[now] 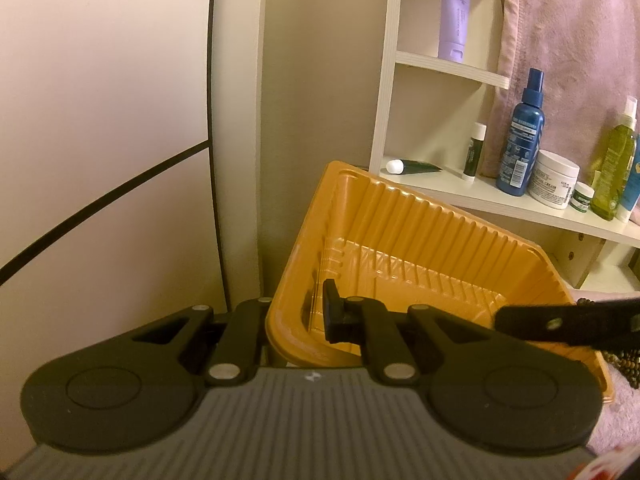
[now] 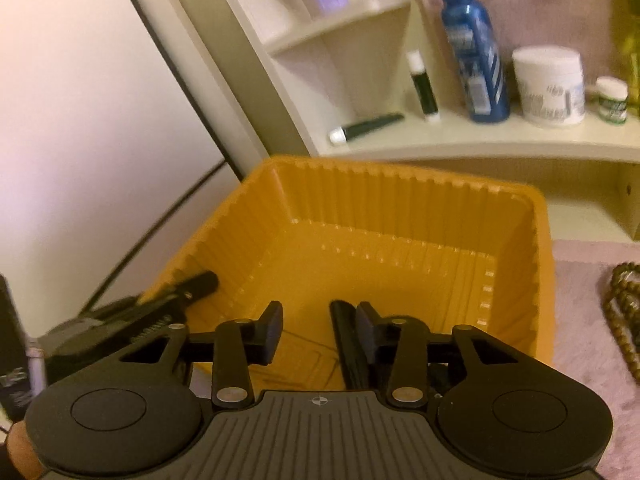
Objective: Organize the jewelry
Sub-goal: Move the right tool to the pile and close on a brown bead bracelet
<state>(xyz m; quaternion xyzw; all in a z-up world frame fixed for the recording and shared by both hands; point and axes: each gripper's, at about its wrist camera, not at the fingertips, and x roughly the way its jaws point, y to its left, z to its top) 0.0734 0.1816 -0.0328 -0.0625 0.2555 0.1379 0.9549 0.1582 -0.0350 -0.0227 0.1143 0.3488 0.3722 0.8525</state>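
jewelry sits at the right edge of both views: a strand of small brown wooden beads (image 2: 624,312) lies on the pink fuzzy cloth (image 2: 580,320) just beside the ribbed orange plastic tray (image 2: 400,208), outside it. the tray's floor, where it shows, holds no beads.

the left gripper (image 1: 316,312) pinches the tray's left wall, its black fingers pressed together with the thin orange rim between them, one inside the tray and the other outside. the tray looks tilted, its left corner up against the beige wall. in the right wrist view this gripper shows as a dark arm reaching to the tray's left rim.

the right gripper (image 2: 318,328) hangs over the near side of the tray with its fingers spread apart and nothing pressed between the pads. a dark strip lies alongside its right finger; what it is cannot be told through the blur. in the left wrist view the right gripper's black finger crosses the tray's right rim, with beads showing just beyond it.

behind the tray stands a cream wooden shelf unit (image 1: 452,196) carrying a tall blue spray bottle (image 1: 520,144), a white cream jar (image 1: 554,180), a small green-and-white stick (image 1: 474,152), a lavender tube (image 1: 454,12) on an upper shelf, and a green bottle (image 1: 612,168).
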